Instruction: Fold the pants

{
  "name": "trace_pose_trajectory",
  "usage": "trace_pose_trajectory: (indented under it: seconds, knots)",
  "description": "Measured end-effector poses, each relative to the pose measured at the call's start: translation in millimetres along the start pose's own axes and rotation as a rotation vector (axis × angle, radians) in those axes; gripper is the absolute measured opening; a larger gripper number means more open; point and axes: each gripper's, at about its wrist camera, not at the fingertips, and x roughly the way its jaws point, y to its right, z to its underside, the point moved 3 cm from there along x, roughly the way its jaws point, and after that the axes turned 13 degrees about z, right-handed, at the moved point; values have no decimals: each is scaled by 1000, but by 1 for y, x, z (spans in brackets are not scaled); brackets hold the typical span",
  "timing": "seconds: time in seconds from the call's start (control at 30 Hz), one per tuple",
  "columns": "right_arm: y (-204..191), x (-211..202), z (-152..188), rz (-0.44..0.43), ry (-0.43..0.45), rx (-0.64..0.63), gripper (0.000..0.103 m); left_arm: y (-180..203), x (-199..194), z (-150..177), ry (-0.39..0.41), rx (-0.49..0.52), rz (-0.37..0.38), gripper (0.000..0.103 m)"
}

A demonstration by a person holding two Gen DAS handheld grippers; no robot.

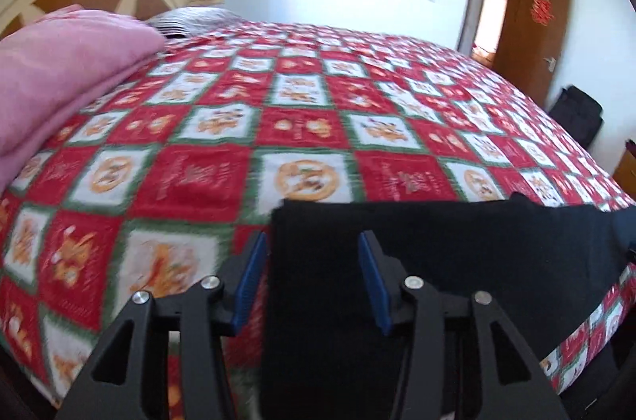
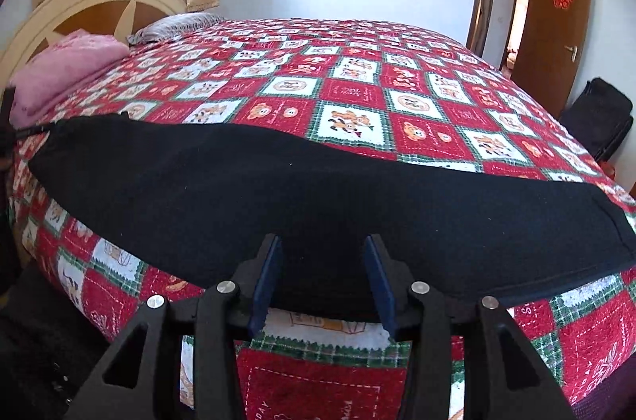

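The black pants [image 2: 278, 181] lie flat in a long band along the near edge of the bed, on the red, white and green patchwork quilt [image 2: 357, 94]. My right gripper [image 2: 324, 253] is open, its blue pads either side of the pants' near edge at mid length. In the left wrist view the pants [image 1: 437, 241] spread rightward from their left end and hang over the bed edge. My left gripper [image 1: 312, 253] is open over that left end, with its left pad [image 1: 250, 281] beside the cloth's edge. Neither gripper holds cloth.
A folded pink blanket [image 1: 59, 74] and a striped pillow [image 1: 190, 18] lie at the head of the bed by the cream headboard [image 2: 79, 6]. A brown door [image 2: 556, 22] stands open at the right, with a black bag [image 2: 604, 118] on the floor beside it.
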Motion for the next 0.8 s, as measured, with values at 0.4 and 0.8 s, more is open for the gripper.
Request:
trace_pose_trajectory:
  seconds: [0.4, 0.8]
  knots:
    - [-7, -1, 4, 16, 35, -36, 46, -13, 11, -18, 9, -67, -7, 12]
    - [0, 1, 5, -6, 30, 7, 47, -10, -5, -11, 73, -3, -114, 23]
